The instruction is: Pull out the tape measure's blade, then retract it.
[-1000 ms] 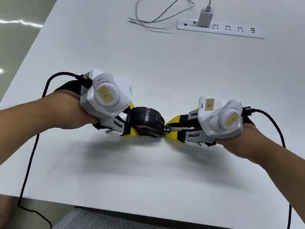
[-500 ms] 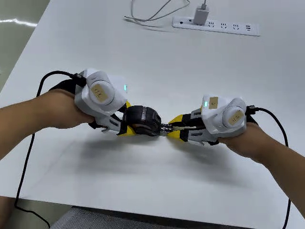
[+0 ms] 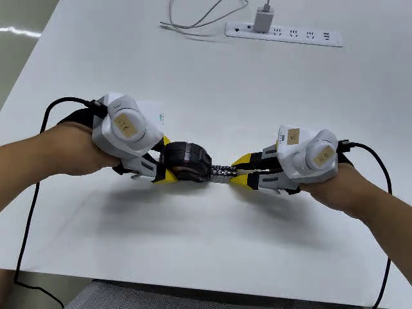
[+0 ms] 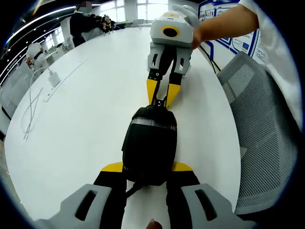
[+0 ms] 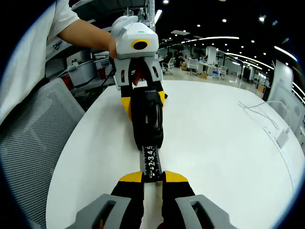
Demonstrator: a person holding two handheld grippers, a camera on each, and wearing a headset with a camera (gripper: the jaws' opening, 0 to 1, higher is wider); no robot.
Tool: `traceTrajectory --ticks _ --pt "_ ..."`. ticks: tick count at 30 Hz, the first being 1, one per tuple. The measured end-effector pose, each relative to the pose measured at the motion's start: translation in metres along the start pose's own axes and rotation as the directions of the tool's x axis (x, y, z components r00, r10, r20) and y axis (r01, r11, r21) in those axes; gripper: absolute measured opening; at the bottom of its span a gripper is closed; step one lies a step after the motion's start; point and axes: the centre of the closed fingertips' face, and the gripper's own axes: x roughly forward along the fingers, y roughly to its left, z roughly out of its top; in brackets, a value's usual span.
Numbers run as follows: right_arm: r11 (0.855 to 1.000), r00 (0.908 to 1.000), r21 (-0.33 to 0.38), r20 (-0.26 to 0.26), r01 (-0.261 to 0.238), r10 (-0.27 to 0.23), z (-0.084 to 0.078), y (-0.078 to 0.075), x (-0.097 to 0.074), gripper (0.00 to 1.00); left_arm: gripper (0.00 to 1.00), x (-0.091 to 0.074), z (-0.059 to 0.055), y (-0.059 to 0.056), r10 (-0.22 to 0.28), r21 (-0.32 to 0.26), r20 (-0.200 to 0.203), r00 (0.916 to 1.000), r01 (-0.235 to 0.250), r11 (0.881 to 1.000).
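Note:
A black tape measure is held just above the white table. My left gripper is shut on its case, which sits between the yellow-tipped jaws. A short length of the blade, with printed numbers, runs out of the case. My right gripper is shut on the blade's end, with its yellow fingertips pinching it. The two grippers face each other, a small gap apart.
A white power strip with a plugged-in charger and a loose cable lies at the table's far edge. A grey mesh chair stands at the near edge. Black cables trail from both hands.
The grippers have drawn apart. My left one has moved left with the case, and a short stretch of blade now shows between case and right gripper.

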Motion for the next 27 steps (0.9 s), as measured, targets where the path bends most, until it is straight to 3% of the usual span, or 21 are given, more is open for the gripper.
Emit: traceTrajectory --ticks 27 --pt "1.000 0.9992 0.003 -0.028 0.028 -0.027 -0.017 0.000 -0.027 0.09 0.27 0.001 0.000 0.000 -0.007 0.003 0.001 1.0000 0.007 1.000"
